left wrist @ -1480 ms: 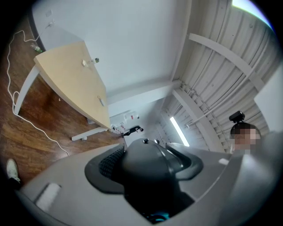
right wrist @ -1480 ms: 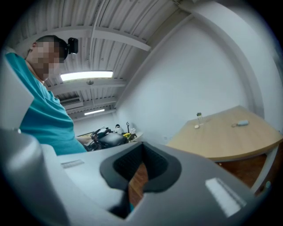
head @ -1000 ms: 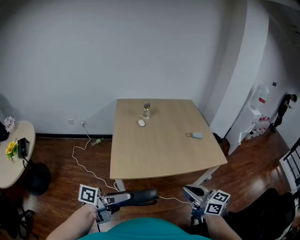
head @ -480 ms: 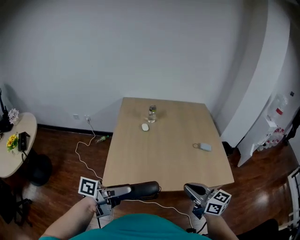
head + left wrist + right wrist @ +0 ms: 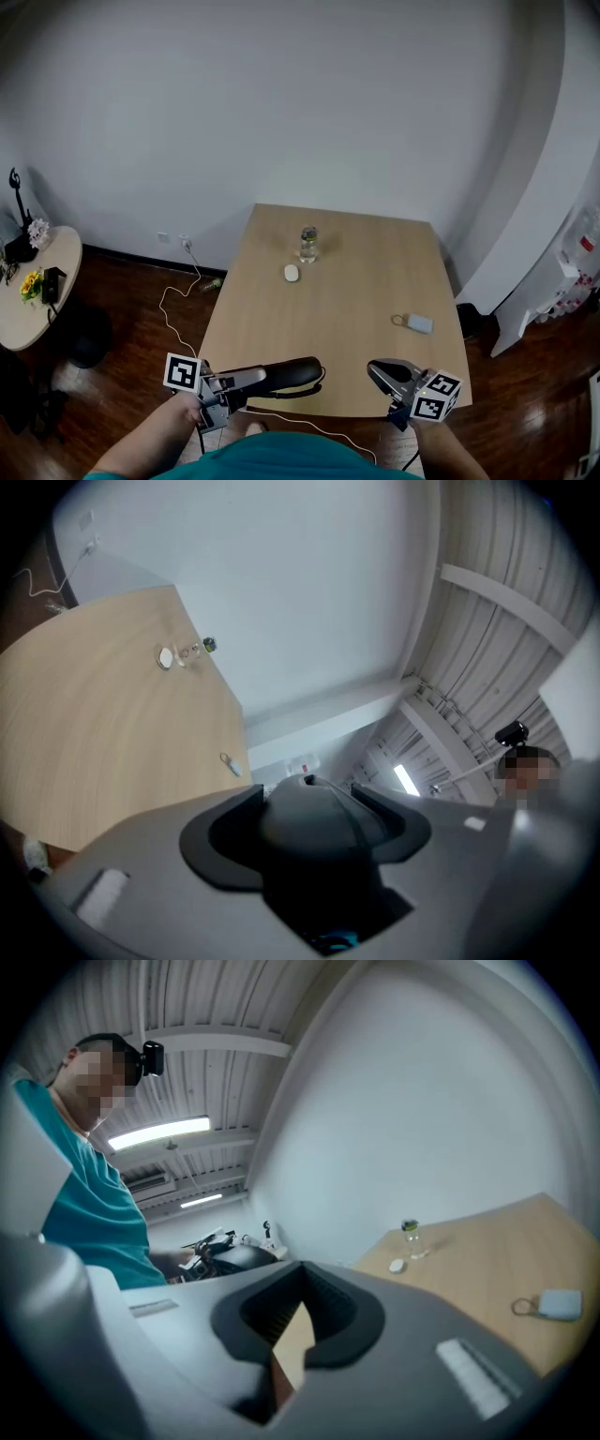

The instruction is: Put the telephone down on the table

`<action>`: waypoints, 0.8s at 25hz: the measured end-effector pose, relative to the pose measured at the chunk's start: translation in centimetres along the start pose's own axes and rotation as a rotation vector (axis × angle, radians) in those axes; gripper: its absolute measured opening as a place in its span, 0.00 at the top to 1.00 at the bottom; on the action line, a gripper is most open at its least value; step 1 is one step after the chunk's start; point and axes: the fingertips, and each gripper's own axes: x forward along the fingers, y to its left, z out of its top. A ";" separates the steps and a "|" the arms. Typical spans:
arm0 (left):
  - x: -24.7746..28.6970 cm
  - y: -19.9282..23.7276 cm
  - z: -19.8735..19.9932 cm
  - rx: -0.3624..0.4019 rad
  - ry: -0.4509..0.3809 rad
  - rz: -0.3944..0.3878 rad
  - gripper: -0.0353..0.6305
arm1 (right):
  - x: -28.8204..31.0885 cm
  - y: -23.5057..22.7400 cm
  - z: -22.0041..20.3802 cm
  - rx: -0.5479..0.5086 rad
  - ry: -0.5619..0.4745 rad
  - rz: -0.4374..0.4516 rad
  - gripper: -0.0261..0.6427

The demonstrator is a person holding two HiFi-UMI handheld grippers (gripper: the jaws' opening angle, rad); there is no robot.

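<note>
Far left, the small round side table (image 5: 28, 305) with its flowers has slid further into the head view, and the white cable (image 5: 178, 300) on the floor now runs close beside the desk's left edge. Both fit the person having walked up to the desk (image 5: 347, 295). Half a second ago a strip of wooden floor showed between the grippers and the desk's near edge. Now that strip is gone, and the edge lies under the tools. The left hand-held gripper (image 5: 246, 381) is clamped on the black telephone (image 5: 286, 374). Its own view shows both jaws pressed against the dark handset, with the desk top filling much more of the background than it did a second and a half ago. The telephone lies roughly level, pointing to the person's right, with its far end over the desk's near edge. It looks to be in the air, not resting on the wood. Further along the desk stand a small bottle (image 5: 308, 243), a white rounded thing (image 5: 292, 272) just beside it, and a grey pouch (image 5: 420, 323) well apart to the right. The broad near part of the desk is bare. The right hand-held gripper (image 5: 382, 371) has its jaws apart with nothing between them, only desk top showing through the gap. For the task, the approach looks done and the telephone is within reach of the desk, still gripped and not yet set down.
</note>
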 end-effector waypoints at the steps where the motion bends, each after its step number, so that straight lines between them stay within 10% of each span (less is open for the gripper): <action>1: 0.3 0.6 0.8 -0.005 0.001 -0.001 0.49 | 0.5 -0.7 0.3 0.003 -0.001 -0.006 0.96; 20: 8.9 10.4 14.5 -0.057 0.161 -0.012 0.49 | 5.8 -11.6 3.9 0.088 -0.006 -0.149 0.96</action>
